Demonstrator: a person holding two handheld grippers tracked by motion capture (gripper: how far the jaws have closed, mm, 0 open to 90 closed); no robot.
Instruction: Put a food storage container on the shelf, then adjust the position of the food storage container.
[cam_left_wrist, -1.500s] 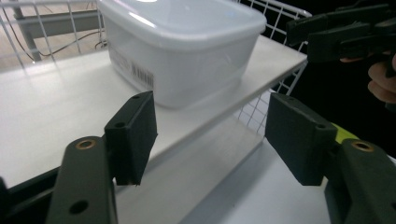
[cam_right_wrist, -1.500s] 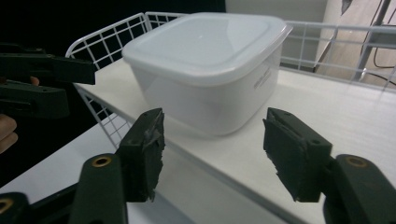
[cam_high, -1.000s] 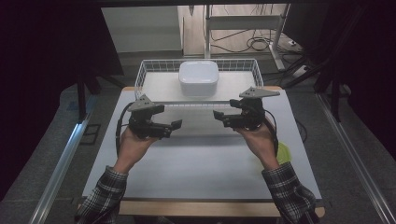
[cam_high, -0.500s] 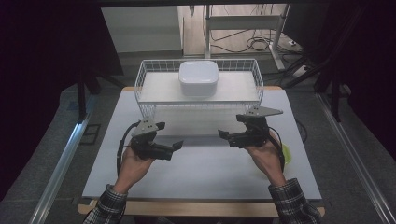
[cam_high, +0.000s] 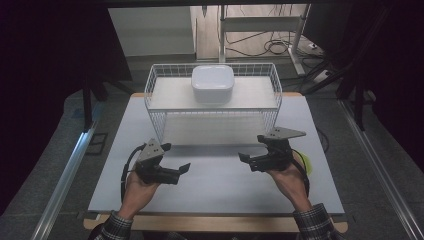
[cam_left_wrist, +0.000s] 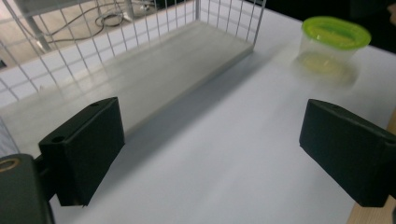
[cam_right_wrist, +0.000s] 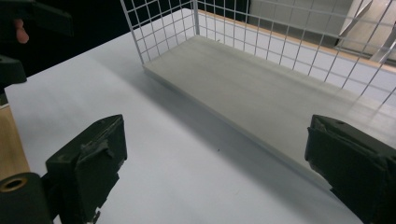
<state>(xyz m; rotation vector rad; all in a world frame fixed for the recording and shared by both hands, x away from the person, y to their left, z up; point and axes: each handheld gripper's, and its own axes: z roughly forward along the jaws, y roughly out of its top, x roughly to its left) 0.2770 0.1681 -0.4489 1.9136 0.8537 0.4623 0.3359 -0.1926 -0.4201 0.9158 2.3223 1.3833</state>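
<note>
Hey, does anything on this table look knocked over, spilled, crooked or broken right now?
Nothing stands out. The white lidded box sits level on top of the wire shelf, which stands square on the table. The green-lidded cup is upright, its lid on. No spill shows on the mat.

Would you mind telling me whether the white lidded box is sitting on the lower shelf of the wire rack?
No, the white lidded box rests on the top shelf of the wire rack, and the lower shelf beneath it is bare.

Lab: floor cables (cam_high: 272, 47), metal rails (cam_high: 62, 182)
</note>
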